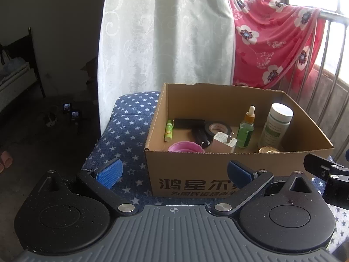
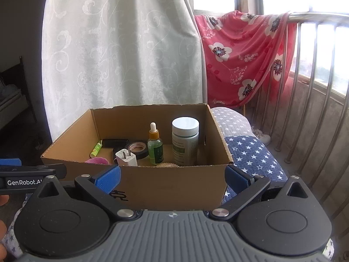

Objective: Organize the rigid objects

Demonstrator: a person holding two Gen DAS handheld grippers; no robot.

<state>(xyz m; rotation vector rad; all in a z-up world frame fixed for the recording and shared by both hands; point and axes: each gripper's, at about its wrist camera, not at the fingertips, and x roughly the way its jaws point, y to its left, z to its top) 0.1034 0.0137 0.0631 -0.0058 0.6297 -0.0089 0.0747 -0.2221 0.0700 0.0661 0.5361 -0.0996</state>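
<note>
An open cardboard box (image 1: pixel 196 174) (image 2: pixel 174 187) stands on a star-patterned blue cushion (image 1: pixel 126 131) (image 2: pixel 253 152). Inside it are a white-capped pill bottle (image 1: pixel 276 126) (image 2: pixel 185 144), a green dropper bottle (image 1: pixel 246 131) (image 2: pixel 155 148), a white charger plug (image 1: pixel 222 145) (image 2: pixel 126 158), a roll of black tape (image 1: pixel 218 128) (image 2: pixel 138 147), a green tube (image 1: pixel 168 131) (image 2: pixel 96 149), a pink cup (image 1: pixel 185 147) (image 2: pixel 97 160) and a black item (image 1: pixel 188 122). My left gripper (image 1: pixel 174 170) is open in front of the box. My right gripper (image 2: pixel 172 176) is open, also empty.
A pale curtain (image 1: pixel 165 35) (image 2: pixel 122 48) hangs behind the box. A red floral cloth (image 1: pixel 274 43) (image 2: pixel 244 59) drapes over a metal railing (image 2: pixel 316 87) at the right. The right gripper's body (image 1: pixel 327 170) shows at the left view's right edge. Dark floor lies at the left.
</note>
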